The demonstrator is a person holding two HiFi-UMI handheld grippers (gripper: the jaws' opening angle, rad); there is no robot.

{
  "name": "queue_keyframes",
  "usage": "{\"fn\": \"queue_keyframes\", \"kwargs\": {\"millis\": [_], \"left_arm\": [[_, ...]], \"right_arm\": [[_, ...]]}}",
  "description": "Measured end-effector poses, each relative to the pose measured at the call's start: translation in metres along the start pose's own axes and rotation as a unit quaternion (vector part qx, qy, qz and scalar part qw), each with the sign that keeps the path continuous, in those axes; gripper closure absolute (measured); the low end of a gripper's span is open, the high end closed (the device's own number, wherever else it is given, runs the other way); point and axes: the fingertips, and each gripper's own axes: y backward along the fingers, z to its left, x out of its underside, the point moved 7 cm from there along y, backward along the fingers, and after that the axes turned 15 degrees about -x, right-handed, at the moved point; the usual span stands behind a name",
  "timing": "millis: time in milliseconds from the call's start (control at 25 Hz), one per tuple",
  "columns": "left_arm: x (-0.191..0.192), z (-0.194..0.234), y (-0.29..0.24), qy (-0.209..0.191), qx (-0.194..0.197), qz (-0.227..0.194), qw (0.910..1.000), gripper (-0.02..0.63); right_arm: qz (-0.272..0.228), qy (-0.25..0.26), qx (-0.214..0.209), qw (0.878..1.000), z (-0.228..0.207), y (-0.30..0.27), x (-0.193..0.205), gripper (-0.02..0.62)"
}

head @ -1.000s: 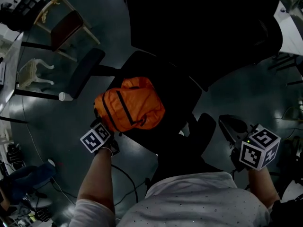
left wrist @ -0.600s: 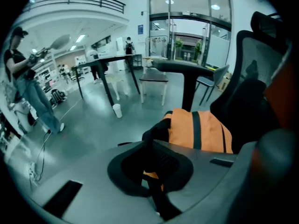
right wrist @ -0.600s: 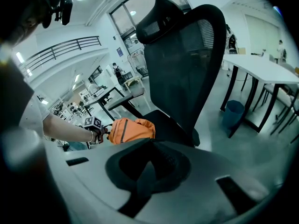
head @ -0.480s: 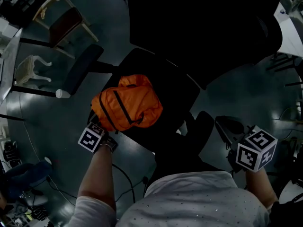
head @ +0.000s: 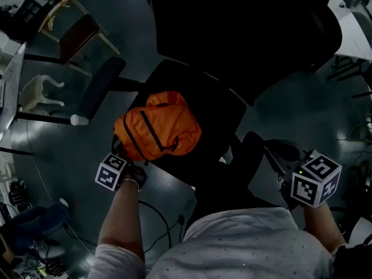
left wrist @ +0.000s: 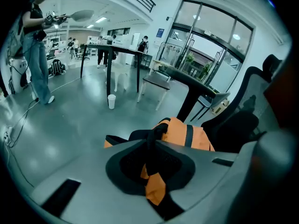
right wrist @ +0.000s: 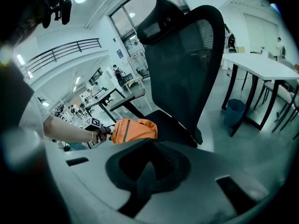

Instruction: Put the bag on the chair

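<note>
Room: grey glossy floor [head: 52,150] of a big bright hall with glass doors.
Left jaws: the left gripper [left wrist: 150,143] has its jaws close together, with the bag's black strap [left wrist: 151,130] and a fold of orange cloth pinched between them; they have just been easing apart.
Right jaws: the right gripper [right wrist: 150,144] has its jaws pressed together with nothing between them.
Bag: the orange bag [head: 158,127] with black straps lies on the chair's seat, at the edge nearest the left gripper.
Chair: the black office chair [right wrist: 182,55] has a tall mesh back; in the head view its seat shows dark under and beside the bag.
Right gripper's place: well apart from the bag, low on the right in the head view, pointing toward the chair.
Around: a white paper cup [left wrist: 111,101] stands on the floor near a black table [left wrist: 112,50]; a wooden chair with a dark red seat [head: 79,31] is farther off.
Far side: a person [left wrist: 36,55] stands at the left in the left gripper view.
</note>
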Motion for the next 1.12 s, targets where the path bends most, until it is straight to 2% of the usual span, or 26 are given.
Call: {"fn": "queue_keyframes", "kwargs": {"millis": [200,320,400,520,640,920,1040,1120], "left_arm": [[-0.003,-0.005,-0.004,0.006,0.008,0.001,0.9999,0.550],[-0.001,-0.014,-0.006,-0.004,0.042,0.010,0.9991,0.453],[0.000,-0.018,-0.005,-0.029,0.064,0.013,0.9974,0.422],[-0.005,-0.022,-0.004,-0.050,0.080,0.011,0.9955,0.414],[-0.013,-0.031,-0.005,-0.041,0.092,0.003,0.9949,0.414],[-0.044,-0.023,0.033,0.038,0.097,-0.036,0.9939,0.453],[-0.056,-0.021,0.067,0.125,0.123,-0.047,0.9835,0.521],[-0.063,-0.022,0.093,0.160,0.153,-0.051,0.9739,0.556]], "right_arm": [[-0.003,-0.003,0.011,1.000,0.003,0.004,0.002,0.592],[-0.004,-0.001,0.014,1.000,0.007,0.002,0.001,0.592],[-0.005,0.003,0.013,1.000,0.013,0.002,0.000,0.592],[-0.010,0.010,0.020,1.000,0.020,0.007,-0.003,0.592],[-0.020,0.013,0.031,0.999,0.022,0.011,-0.007,0.592],[-0.038,0.031,0.027,0.998,0.049,0.013,-0.025,0.592],[-0.073,0.044,0.016,0.996,0.061,0.019,-0.049,0.592],[-0.096,0.055,-0.014,0.994,0.074,0.018,-0.067,0.592]]}}
